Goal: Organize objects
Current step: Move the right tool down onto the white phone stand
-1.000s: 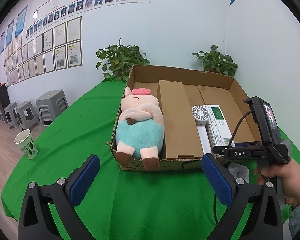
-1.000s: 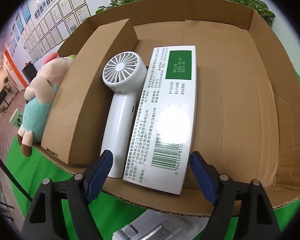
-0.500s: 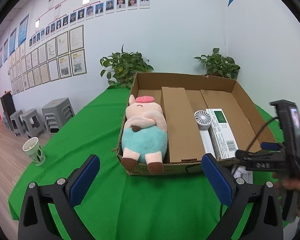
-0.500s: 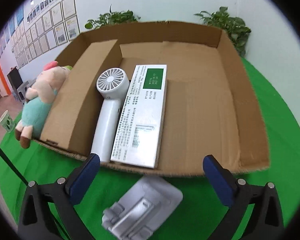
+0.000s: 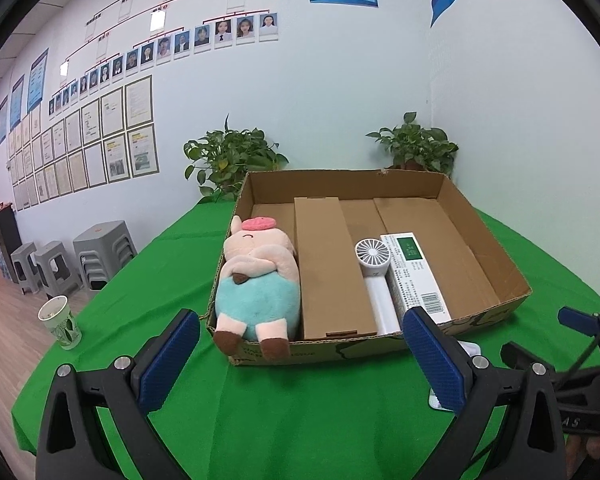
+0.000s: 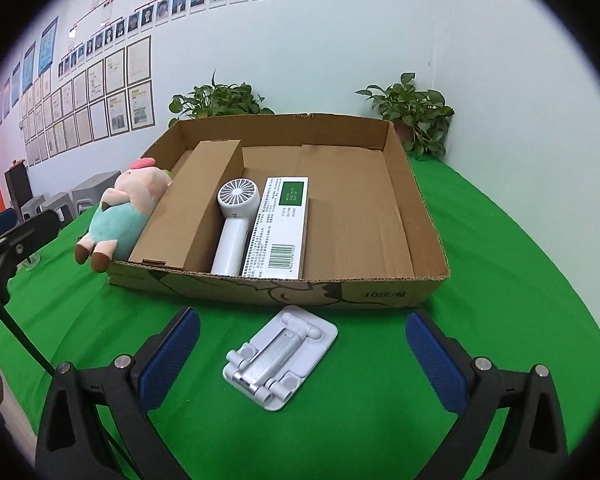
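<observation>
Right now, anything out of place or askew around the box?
Yes. The pink-and-teal plush pig overhangs the brown cardboard box, its feet past the front-left edge. The white folding stand lies outside, on the green tablecloth.

One cardboard box (image 6: 416,216) sits on the green table. Inside the box: one plush pig (image 6: 120,210), one inner cardboard divider (image 6: 188,208), one white handheld fan (image 6: 236,216) and one white carton (image 6: 280,228). In front of the box: one folding phone stand (image 6: 280,356). Behind the box: two potted plants (image 6: 220,100). Left of the box: one paper cup (image 5: 60,322) and three stacks of grey stools (image 5: 100,252).
</observation>
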### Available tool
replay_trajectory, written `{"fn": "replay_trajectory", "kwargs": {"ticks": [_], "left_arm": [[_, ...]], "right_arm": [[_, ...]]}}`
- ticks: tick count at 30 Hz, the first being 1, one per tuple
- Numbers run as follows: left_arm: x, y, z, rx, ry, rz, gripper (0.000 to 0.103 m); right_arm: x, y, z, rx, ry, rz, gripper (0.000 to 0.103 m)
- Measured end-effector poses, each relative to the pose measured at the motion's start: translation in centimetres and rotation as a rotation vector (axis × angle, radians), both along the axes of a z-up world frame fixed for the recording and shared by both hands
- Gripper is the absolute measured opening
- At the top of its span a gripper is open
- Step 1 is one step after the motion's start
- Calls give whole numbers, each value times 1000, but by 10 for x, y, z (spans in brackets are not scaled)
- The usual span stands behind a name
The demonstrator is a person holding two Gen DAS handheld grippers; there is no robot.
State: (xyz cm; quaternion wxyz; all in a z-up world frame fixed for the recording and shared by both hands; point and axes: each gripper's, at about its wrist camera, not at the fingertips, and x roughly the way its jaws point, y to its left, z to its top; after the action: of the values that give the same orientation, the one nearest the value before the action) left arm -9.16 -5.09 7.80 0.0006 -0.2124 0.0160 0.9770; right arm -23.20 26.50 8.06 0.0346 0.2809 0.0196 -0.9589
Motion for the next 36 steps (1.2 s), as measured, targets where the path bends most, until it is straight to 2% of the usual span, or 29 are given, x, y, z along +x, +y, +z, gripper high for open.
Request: {"fn": "replay_trajectory", "kwargs": {"ticks": [1,2,3,4,5,6,8,10,11,12,13,14,16,20,26,27,28,32,34,36], "left_arm": [[0,1,-1,5,-1,-15,98],[0,2,-2,10,-4,-41,85],[0,3,-3,10,-7,-56,63],[0,4,-6,7,-12,-63,50],[-1,3,-8,3,-24,-65,23],[-3,3,-12,4,-44,-67,5],[-2,-1,-15,6,-45,-64,5],[1,-2,-16,-11,-30,-50,6],[2,-3,-16,-14,-29,-39,12],[3,-4,-16,-19,-33,-22,40],[2,-5,-18,-23,-44,-9,64],[1,-7,-19,-16,-50,-2,103],[1,-13,-21,20,-26,0,102],[-8,-14,-28,17,-52,-4,102],[-24,-16,-43,36,-106,-46,102],[-27,-16,-46,41,-125,-60,102],[-37,-17,-56,49,-186,-91,102],[-59,-17,-90,68,-363,-120,102],[-65,-21,-103,91,-420,-114,102],[-66,-25,-108,109,-421,-112,102]], "right_arm": [[4,-1,0,5,7,0,96],[8,-3,-1,6,14,2,74],[9,-4,-1,4,11,6,57],[9,-6,-3,8,-4,2,33],[8,-7,-6,11,-18,-5,25],[8,-8,-8,7,-23,-6,22],[9,-10,-12,3,-36,-2,18],[10,-12,-14,4,-41,0,18],[11,-14,-15,8,-42,0,22],[11,-15,-15,12,-39,2,32],[11,-16,-15,16,-40,2,72],[10,-16,-16,8,-44,12,102],[11,-15,-16,-14,-31,23,102],[5,-11,-24,-21,-53,38,102],[-7,6,-47,-96,-151,38,102],[-8,9,-51,-106,-168,36,102],[-10,12,-56,-118,-189,33,102],[-20,15,-76,-160,-281,42,102],[-27,13,-82,-184,-316,54,102],[-32,9,-82,-181,-320,59,102]]}}
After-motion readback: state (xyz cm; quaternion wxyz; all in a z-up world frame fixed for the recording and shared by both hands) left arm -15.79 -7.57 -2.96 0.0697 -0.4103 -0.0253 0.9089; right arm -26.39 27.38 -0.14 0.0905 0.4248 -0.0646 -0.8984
